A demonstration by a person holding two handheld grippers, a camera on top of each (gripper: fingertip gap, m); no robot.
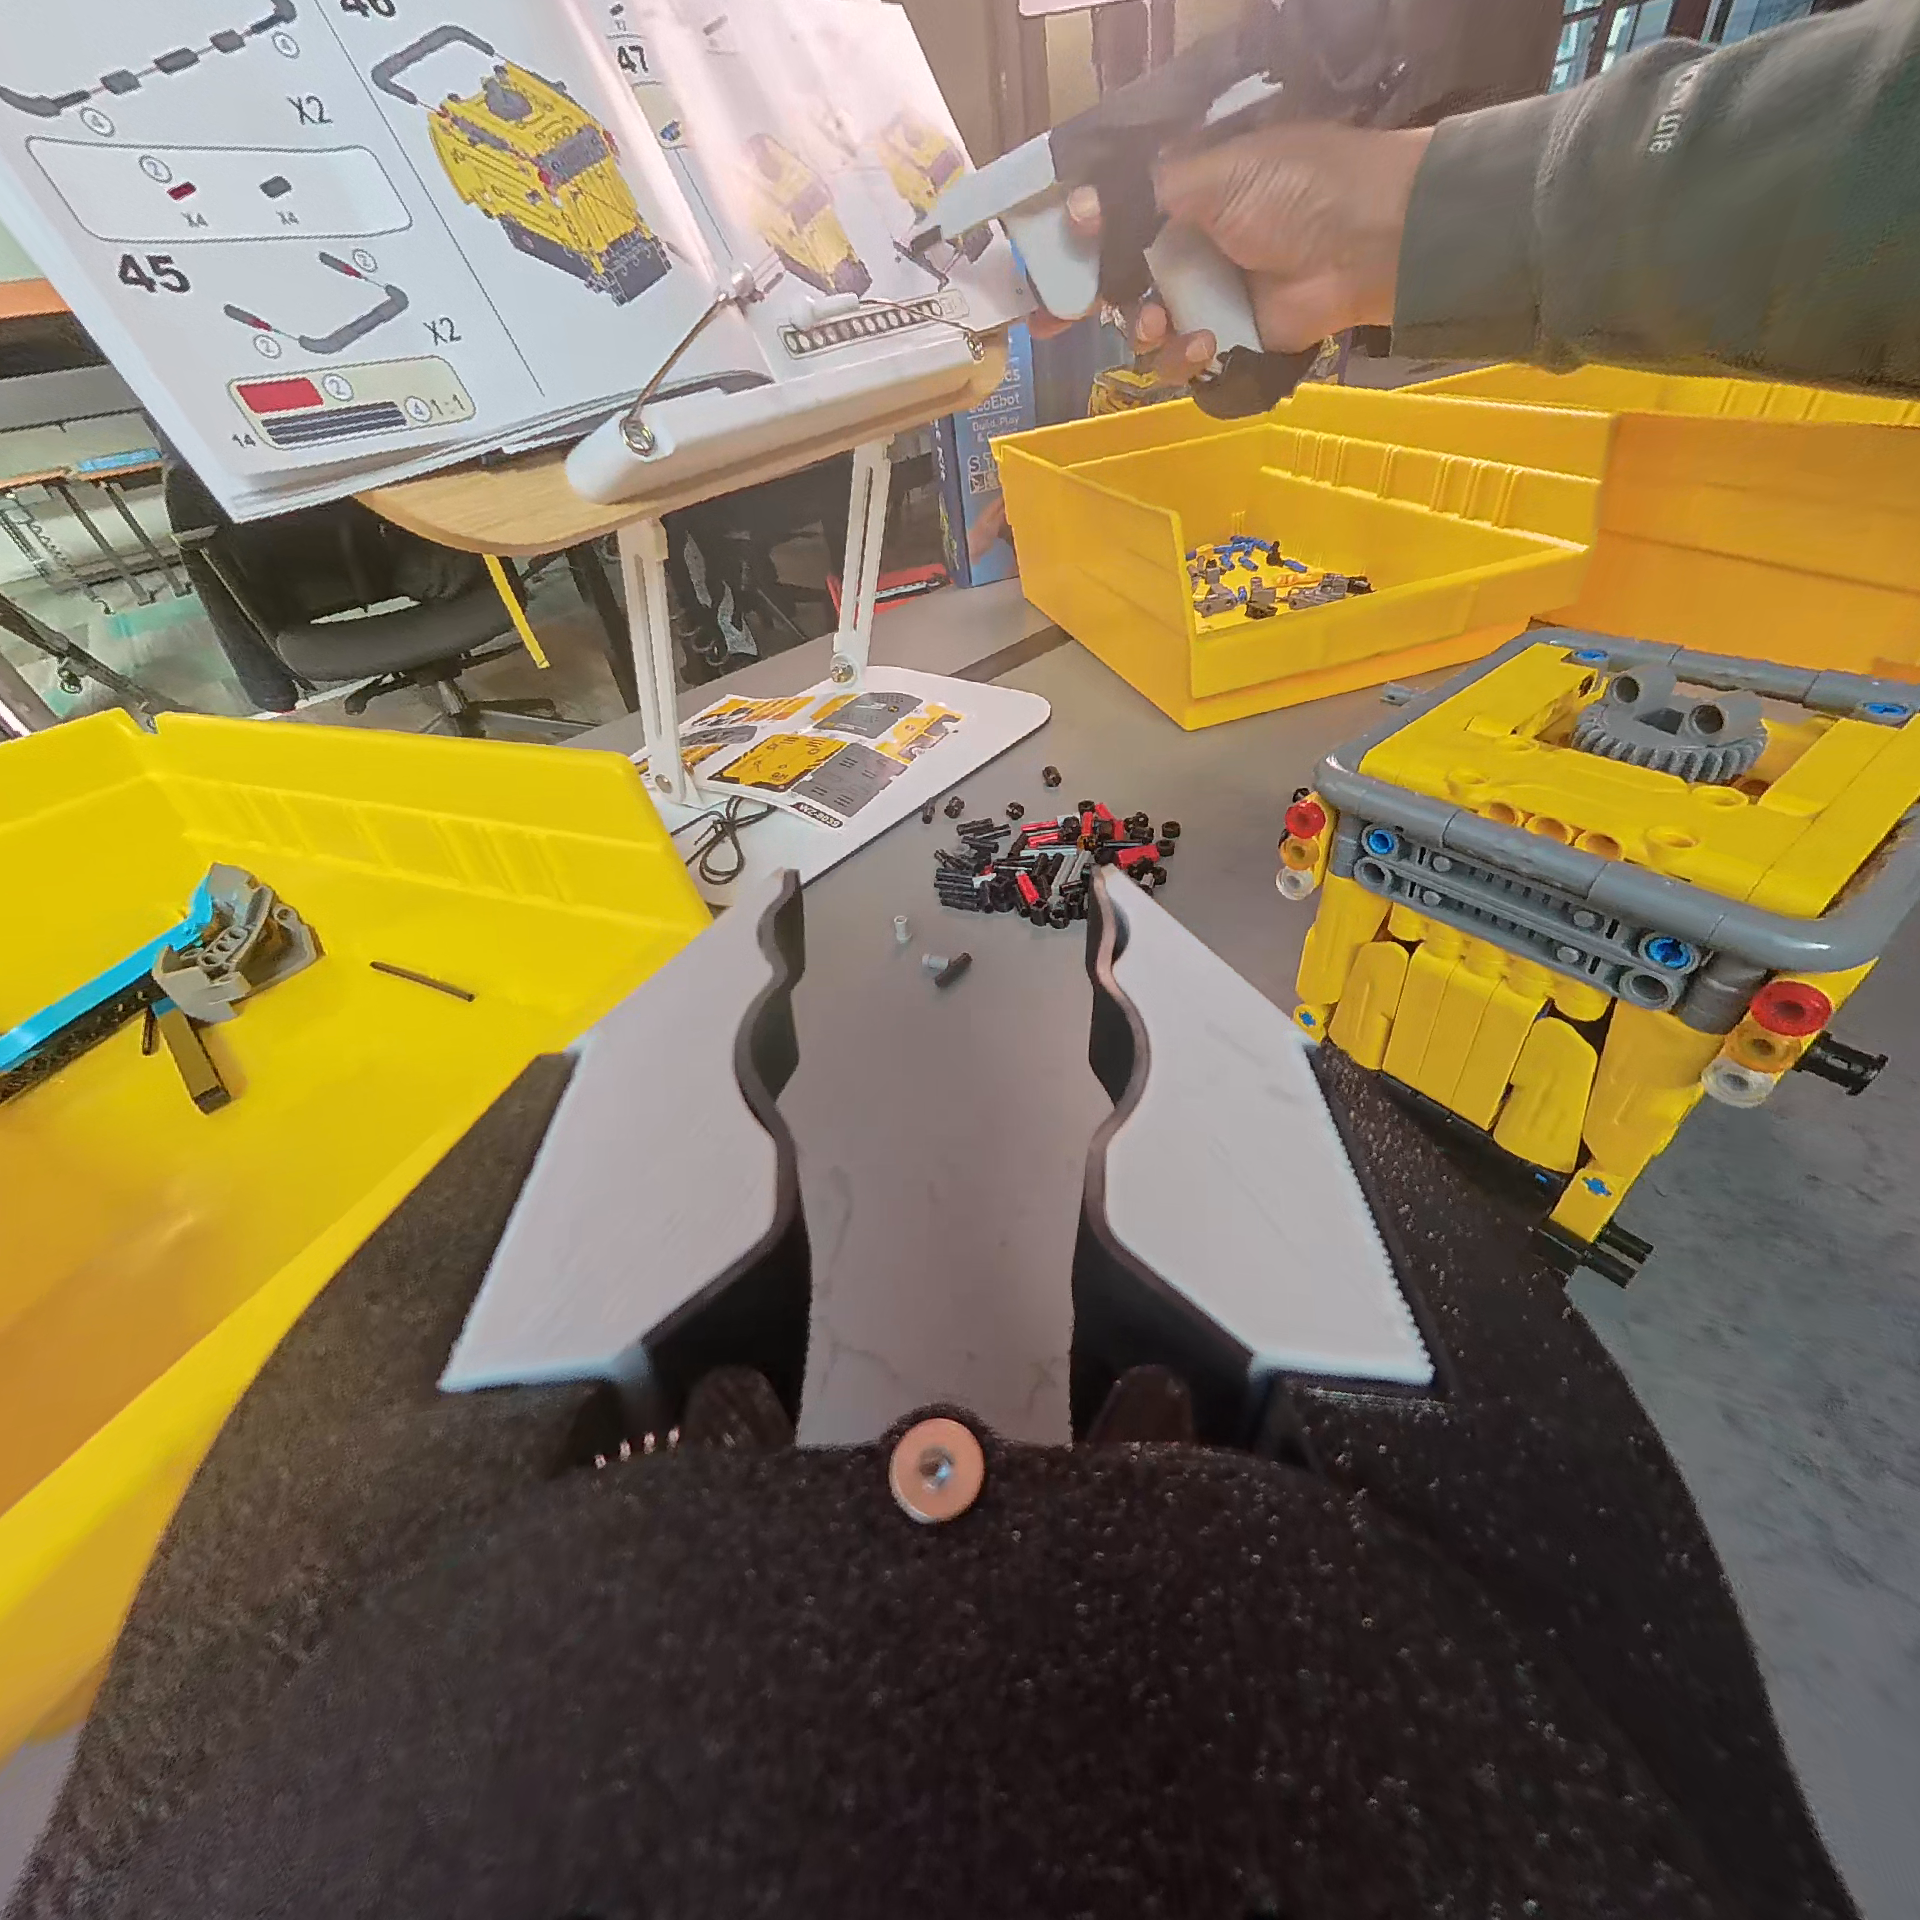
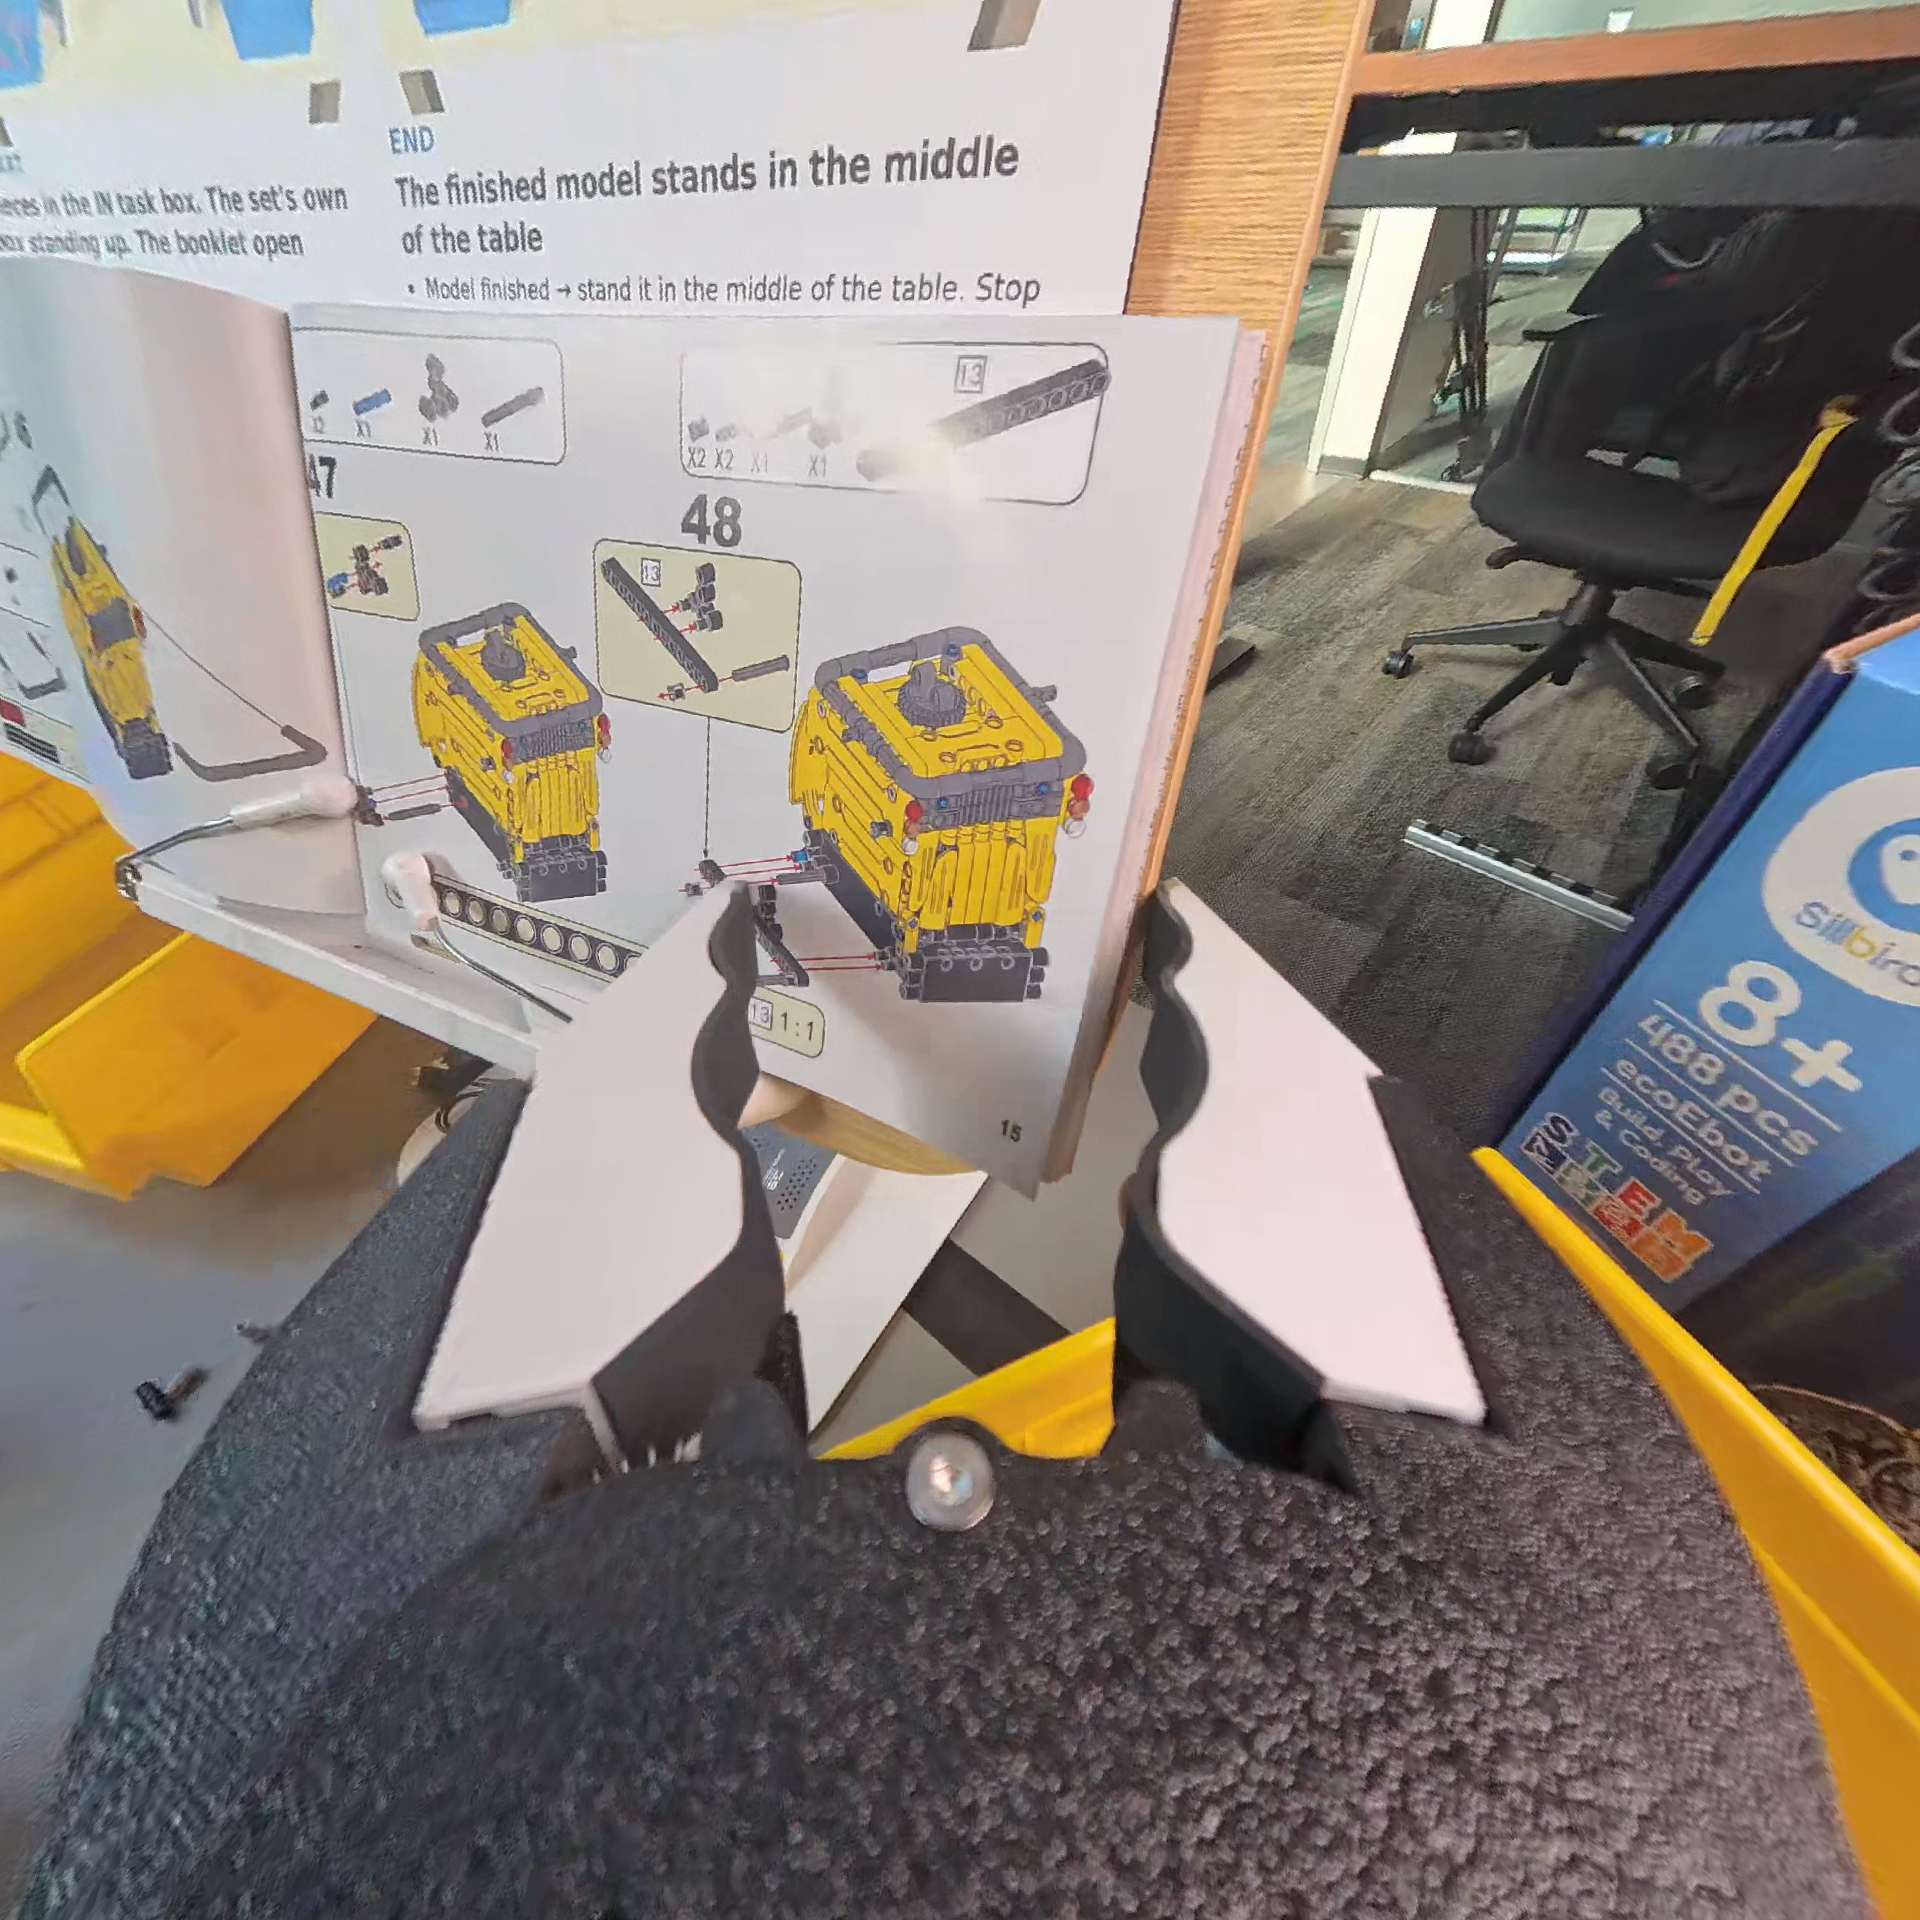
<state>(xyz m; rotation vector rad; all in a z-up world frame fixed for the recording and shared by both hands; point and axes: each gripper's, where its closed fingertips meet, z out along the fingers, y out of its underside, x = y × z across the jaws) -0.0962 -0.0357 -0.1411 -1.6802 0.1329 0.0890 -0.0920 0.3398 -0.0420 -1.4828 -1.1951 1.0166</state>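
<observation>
My left gripper (image 1: 943,894) is open and empty, low over the grey table, pointing at a pile of small black and red pins (image 1: 1055,854). Two loose grey pins (image 1: 930,951) lie between its fingertips. A yellow and grey brick-built model (image 1: 1579,935) stands to its right. My right gripper (image 2: 948,909) is open and empty, held up close to the lower right corner of an open instruction booklet (image 2: 727,644) on a white stand. In the left wrist view a hand holds that right gripper (image 1: 940,234) at the booklet (image 1: 343,208).
A yellow bin (image 1: 416,831) at the left holds a grey and blue brick assembly (image 1: 223,940). Another yellow bin (image 1: 1299,540) at the back holds small parts. A sticker sheet (image 1: 821,753) lies on the stand's base. A blue set box (image 2: 1745,997) and an office chair (image 2: 1621,499) are right of the booklet. Some 40 cm of space lies between my two pairs of fingers.
</observation>
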